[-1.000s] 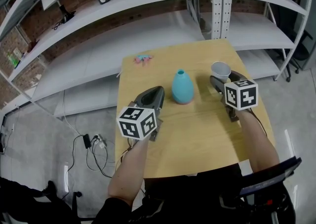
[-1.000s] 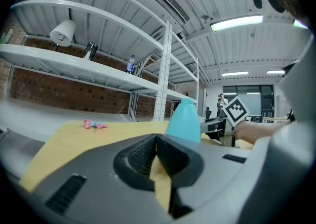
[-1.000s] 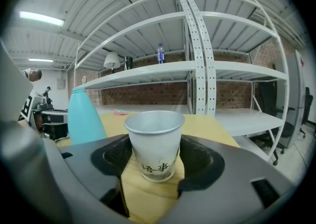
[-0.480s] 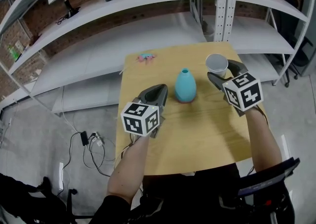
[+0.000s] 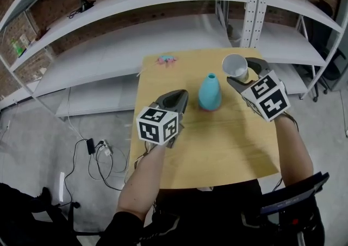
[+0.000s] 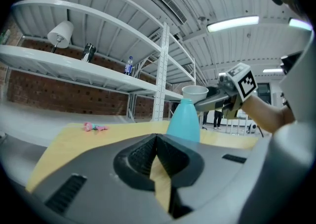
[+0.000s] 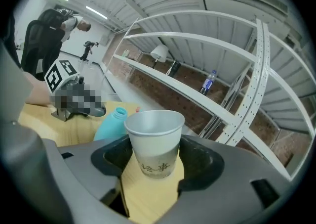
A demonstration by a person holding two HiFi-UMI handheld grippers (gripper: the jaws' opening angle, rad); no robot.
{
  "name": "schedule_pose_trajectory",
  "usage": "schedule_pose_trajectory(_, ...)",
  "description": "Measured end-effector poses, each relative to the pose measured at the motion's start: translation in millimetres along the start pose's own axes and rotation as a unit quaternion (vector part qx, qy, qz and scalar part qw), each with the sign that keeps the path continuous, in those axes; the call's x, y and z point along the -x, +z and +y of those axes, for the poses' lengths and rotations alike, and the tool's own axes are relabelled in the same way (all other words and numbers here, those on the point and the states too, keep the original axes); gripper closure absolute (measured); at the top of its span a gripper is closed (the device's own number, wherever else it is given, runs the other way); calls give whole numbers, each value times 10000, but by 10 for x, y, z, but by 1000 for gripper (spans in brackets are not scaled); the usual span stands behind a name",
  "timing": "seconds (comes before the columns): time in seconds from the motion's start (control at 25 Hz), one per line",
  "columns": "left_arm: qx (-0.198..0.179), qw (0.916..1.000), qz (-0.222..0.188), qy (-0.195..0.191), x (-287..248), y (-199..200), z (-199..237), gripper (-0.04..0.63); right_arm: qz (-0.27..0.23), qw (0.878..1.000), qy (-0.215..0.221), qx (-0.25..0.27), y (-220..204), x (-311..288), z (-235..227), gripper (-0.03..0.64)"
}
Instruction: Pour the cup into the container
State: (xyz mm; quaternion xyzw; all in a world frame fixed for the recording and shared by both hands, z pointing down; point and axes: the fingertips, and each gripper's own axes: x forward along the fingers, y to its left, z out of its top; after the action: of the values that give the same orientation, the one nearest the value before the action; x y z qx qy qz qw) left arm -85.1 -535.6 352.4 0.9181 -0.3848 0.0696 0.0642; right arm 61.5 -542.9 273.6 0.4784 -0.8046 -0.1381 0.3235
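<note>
While right gripper (image 5: 242, 74) pinches the cup (image 7: 153, 136) btwn its jaws, container (image 5: 209, 93) stands just left of them. Left gripper (image 6: 155, 141) jaws pressed together, empty. Risk: narrow neck, so a fast tip spills onto the table (image 5: 217, 147).

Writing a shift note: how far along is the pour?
Done: the right gripper is clamped on the cup and holds it off the table. In hand: the cup hangs beside the container, not over its mouth. Left: tipping it in; no pouring shows. The left gripper is shut and empty.
</note>
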Motion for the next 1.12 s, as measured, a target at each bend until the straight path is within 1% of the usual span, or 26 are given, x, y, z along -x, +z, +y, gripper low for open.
schedule_pose_trajectory(0.08, -107, 9999, 43, 30, 2, -12, -1, 600, 52, 9997, 12, 240, 72, -8, 39, 318)
schedule_pose_trajectory(0.16, -119, 9999, 51, 48, 5, -19, 2, 600, 119, 9989, 48, 440, 114, -25, 83, 318)
schedule_pose_trajectory(0.28, -126, 9999, 44, 35, 9, -25, 4, 600, 157, 9981, 139, 572, 151, -48, 142, 318)
schedule_pose_trajectory(0.48, -130, 9999, 82, -27, 7, -46, -13, 600, 248, 9956, 85, 900, 203, -45, 159, 318)
schedule_pose_trajectory(0.64, -141, 9999, 58, -26, 14, -32, -19, 600, 412, 9909, 44, 1277, 219, -56, 161, 318)
schedule_pose_trajectory(0.76, -132, 9999, 91, -29, -1, -49, -13, 600, 479, 9881, -15, 1458, 215, -63, 148, 318)
schedule_pose_trajectory(0.92, -96, 9998, 189, -47, -24, -75, -1, 600, 642, 9800, -153, 1877, 209, -66, 113, 318)
schedule_pose_trajectory(1.12, -103, 9996, 238, -122, -38, -90, -20, 600, 758, 9737, -59, 2147, 199, -94, 171, 318)
